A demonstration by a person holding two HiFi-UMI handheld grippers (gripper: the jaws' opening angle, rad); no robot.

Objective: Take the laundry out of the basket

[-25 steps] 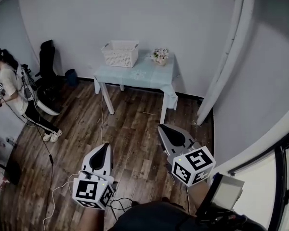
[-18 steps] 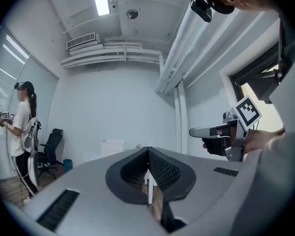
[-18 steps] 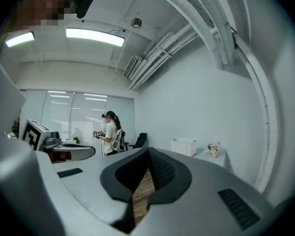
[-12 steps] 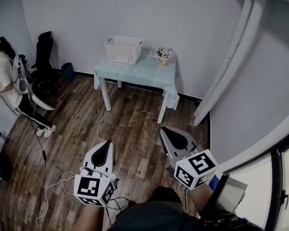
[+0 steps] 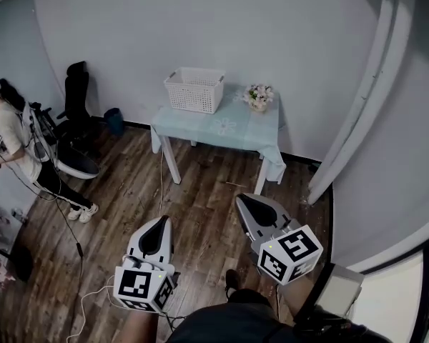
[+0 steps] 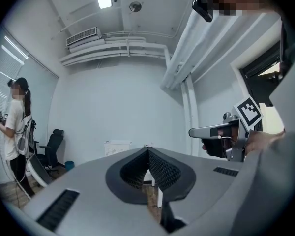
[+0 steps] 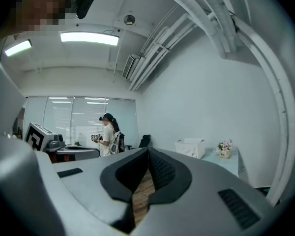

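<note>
A white slatted laundry basket (image 5: 194, 90) stands at the back left corner of a small table (image 5: 222, 128) with a pale blue cloth, against the far wall. Its contents are hidden from here. My left gripper (image 5: 159, 224) and right gripper (image 5: 244, 200) hang low over the wooden floor, well short of the table. Both are shut, tips touching, with nothing between them. In the left gripper view the basket (image 6: 117, 147) shows small above the jaws. The right gripper view has the basket (image 7: 190, 148) at right of centre.
A small pot of flowers (image 5: 258, 96) stands on the table to the right of the basket. A person (image 5: 14, 141) stands at the far left near an office chair (image 5: 75, 98). White cable (image 5: 86, 291) trails on the floor. A slanted white column (image 5: 357, 120) rises at the right.
The head view has swung, so the table and basket now sit further right and lower in the picture. Both grippers stay low and shut in about the same place.
</note>
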